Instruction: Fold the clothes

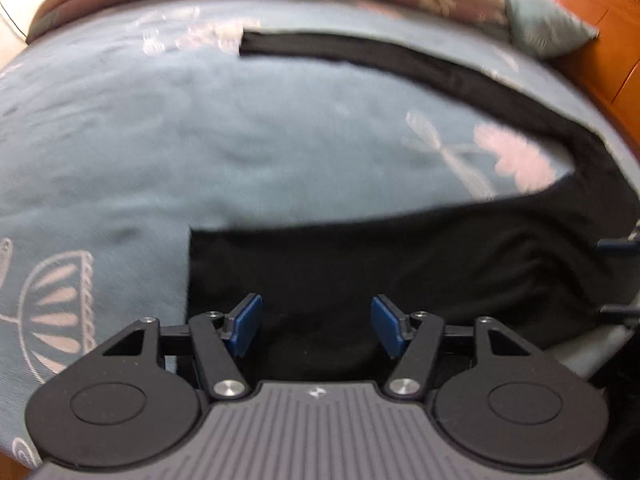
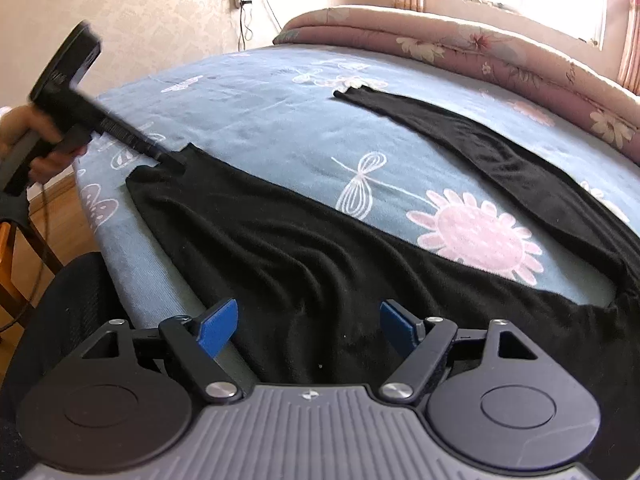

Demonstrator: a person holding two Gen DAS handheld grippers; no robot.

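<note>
Black knit trousers (image 2: pixel 320 240) spread flat on a blue floral bedsheet (image 2: pixel 260 120), one leg across the lower middle of the right wrist view, the other leg running toward the upper right, both meeting at the right edge. Soft, light and limp by the look of the rippled fabric; likely to sag and drag rather than hold shape, so best pinched at a hem corner or the waist edge, both layers together.

Left gripper (image 1: pixel 316 322) open, blue pads (image 1: pixel 245 322) apart above the near leg's hem end, nothing clamped; in the right wrist view, seen at the left, held in a hand (image 2: pixel 44 148), tilted down to the hem corner. Right gripper (image 2: pixel 310 330) also wide open, angled down over the same leg near the bed edge, empty.
</note>
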